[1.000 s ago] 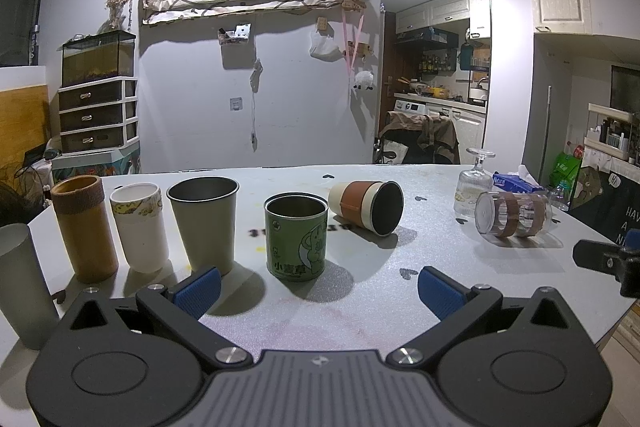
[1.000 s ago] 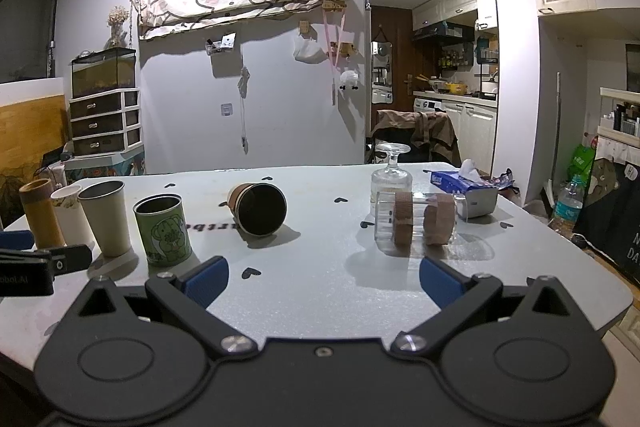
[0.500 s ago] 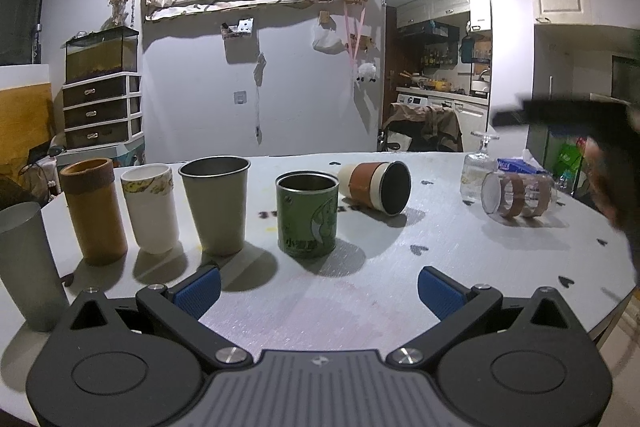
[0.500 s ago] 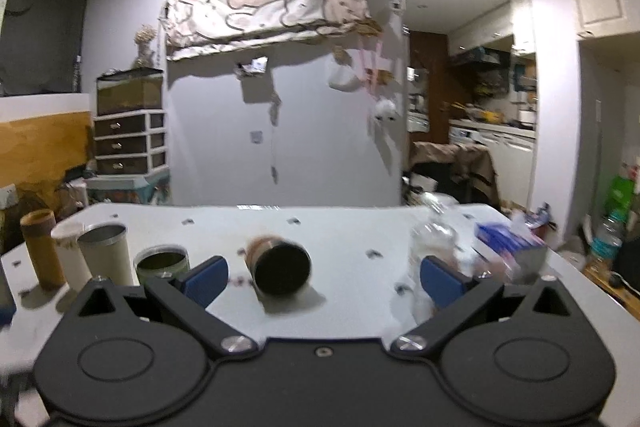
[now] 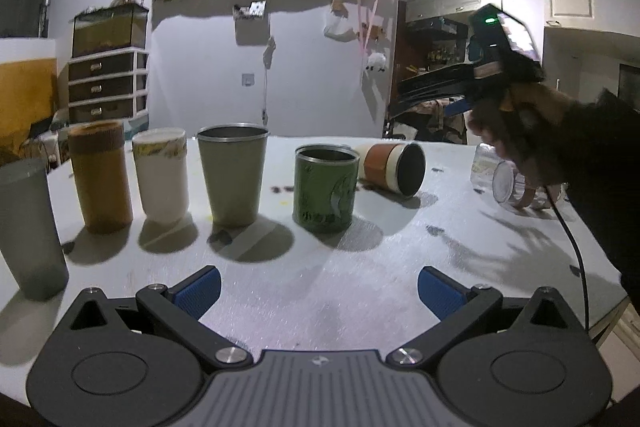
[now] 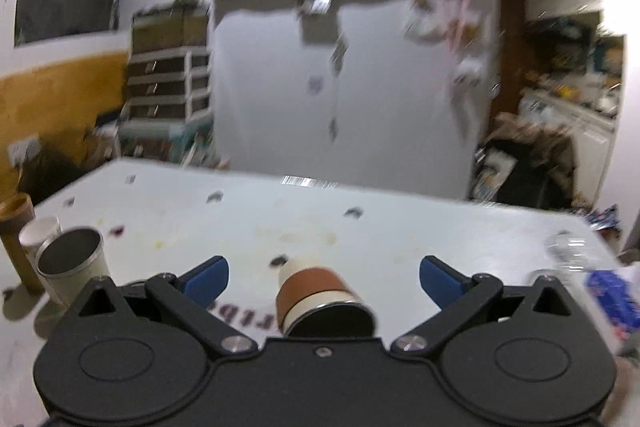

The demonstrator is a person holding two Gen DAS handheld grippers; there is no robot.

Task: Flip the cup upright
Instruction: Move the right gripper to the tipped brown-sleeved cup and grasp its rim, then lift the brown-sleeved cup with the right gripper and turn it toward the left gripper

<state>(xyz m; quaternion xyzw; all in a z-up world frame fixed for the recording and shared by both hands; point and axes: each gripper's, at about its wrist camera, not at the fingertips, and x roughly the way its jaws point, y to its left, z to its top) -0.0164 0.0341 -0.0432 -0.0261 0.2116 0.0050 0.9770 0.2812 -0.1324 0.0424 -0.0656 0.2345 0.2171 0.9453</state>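
The right gripper [image 6: 322,277] hovers with its tongs spread wide, the toppled brown-banded cup [image 6: 316,301] lying between them. Centre on the band, then close gently. The left gripper [image 5: 318,287], also apart, idles empty.

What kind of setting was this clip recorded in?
Most likely a lived-in home: a white table holding a row of cups, a kitchen with cabinets behind on the right, and a plastic drawer unit against the wall.
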